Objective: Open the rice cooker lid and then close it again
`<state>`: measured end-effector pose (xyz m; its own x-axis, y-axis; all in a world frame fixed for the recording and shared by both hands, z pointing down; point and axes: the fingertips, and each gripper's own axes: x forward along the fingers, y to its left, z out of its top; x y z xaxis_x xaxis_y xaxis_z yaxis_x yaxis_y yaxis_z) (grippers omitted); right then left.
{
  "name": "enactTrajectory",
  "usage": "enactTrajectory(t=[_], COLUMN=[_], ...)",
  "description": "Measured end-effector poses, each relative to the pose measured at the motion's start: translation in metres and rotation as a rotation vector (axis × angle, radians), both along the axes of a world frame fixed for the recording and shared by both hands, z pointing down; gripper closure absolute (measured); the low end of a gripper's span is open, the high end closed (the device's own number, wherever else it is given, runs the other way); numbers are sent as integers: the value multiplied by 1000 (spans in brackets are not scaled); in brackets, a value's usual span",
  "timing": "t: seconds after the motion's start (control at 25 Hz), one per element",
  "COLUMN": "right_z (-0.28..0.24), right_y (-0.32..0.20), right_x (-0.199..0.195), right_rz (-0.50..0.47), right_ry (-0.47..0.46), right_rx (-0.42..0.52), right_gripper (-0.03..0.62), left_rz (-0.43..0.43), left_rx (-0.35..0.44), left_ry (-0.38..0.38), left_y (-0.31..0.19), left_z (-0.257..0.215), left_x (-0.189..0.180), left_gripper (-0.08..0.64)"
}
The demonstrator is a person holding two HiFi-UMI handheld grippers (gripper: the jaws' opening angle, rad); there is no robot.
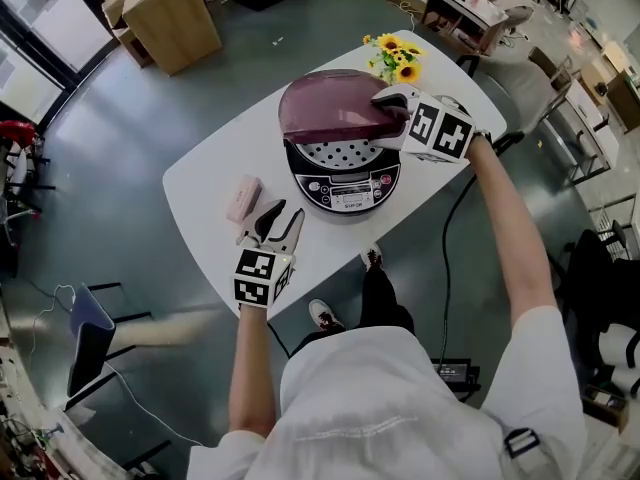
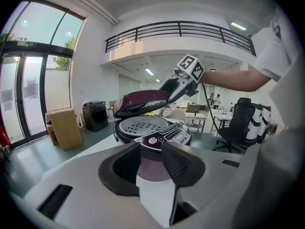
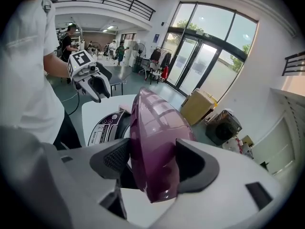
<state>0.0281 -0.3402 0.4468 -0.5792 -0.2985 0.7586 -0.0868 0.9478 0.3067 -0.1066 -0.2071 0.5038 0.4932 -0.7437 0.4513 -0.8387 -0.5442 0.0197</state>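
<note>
The rice cooker [image 1: 343,178] is sitting near the middle of the white surface [image 1: 210,183], its control panel [image 1: 350,190] facing the person. Its maroon lid [image 1: 330,106] is standing half raised, tilting over the perforated inner plate [image 1: 338,153]. The right gripper [image 1: 385,108] is reaching in from the right and straddling the lid's free edge. In the right gripper view its jaws are standing spread wide, with the lid [image 3: 157,142] filling the gap between the two pads, which are lying close along its faces rather than clamping it. The left gripper [image 1: 280,218] is hovering low over the surface just in front of the cooker, pointing toward it. Its jaws are standing partly apart with nothing between them. A small pink object [image 1: 244,198] is lying just beside that gripper. A bunch of sunflowers [image 1: 395,58] is standing behind the cooker at the surface's far corner.
</note>
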Motion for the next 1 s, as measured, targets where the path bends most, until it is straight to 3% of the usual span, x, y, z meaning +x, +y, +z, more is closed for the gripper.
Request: enactTrajectory(t=[1.0], right_z=[77], right_y=[34], right_x=[6], right_rz=[20], right_ry=[-16], right_rx=[-153], right_gripper=[290], left_rz=[-43], left_rx=[-52], left_ry=[33], left_y=[12], left_z=[17], left_x=[-3], left_gripper=[410])
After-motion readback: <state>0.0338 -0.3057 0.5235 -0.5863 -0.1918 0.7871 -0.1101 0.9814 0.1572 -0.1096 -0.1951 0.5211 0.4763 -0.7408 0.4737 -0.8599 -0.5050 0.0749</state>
